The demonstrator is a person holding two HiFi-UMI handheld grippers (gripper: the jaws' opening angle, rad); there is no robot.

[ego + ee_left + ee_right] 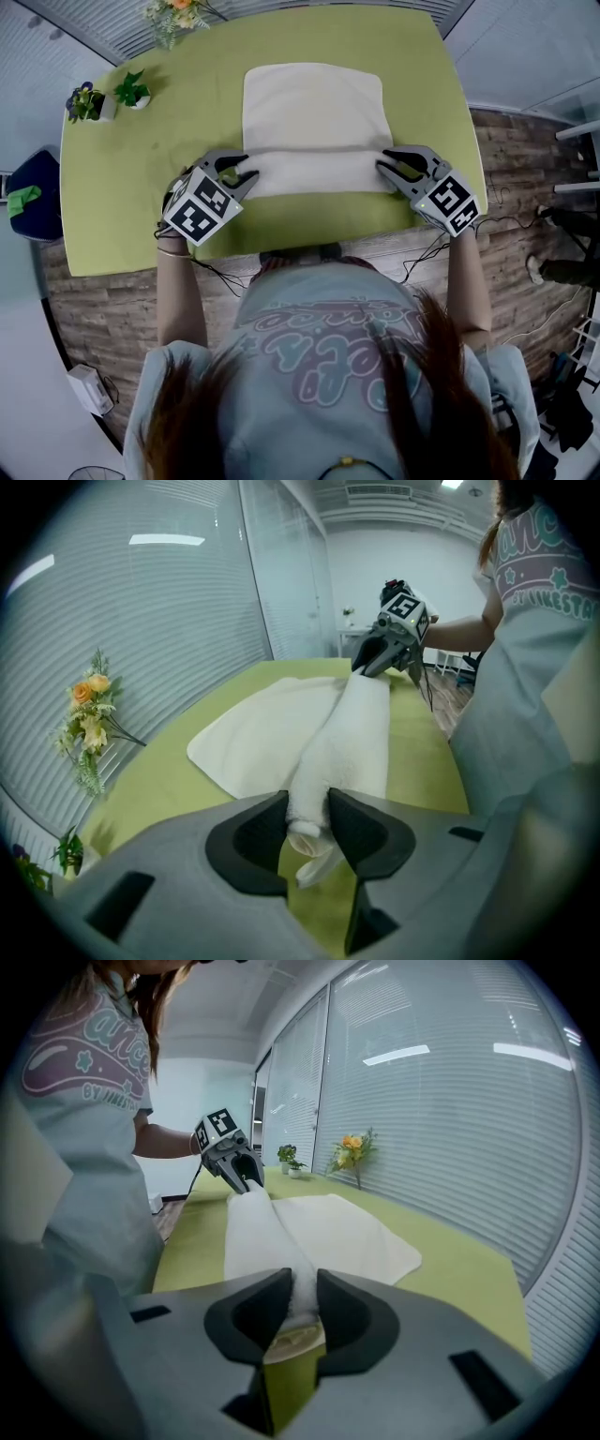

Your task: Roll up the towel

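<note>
Towel (314,173), part rolled, lies on the green surface (122,187), long axis left to right. Jaws of left gripper (248,169) and right gripper (382,161) pinch its ends.

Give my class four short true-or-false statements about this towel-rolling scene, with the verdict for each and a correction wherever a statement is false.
1. The towel is rolled up completely. False: only its near part forms a roll; the far part lies flat.
2. The left gripper and the right gripper each clamp one end of the roll. True.
3. The towel lies on a green table. True.
4. The potted plants stand on the towel. False: they stand at the table's far left corner, apart from the towel.
</note>
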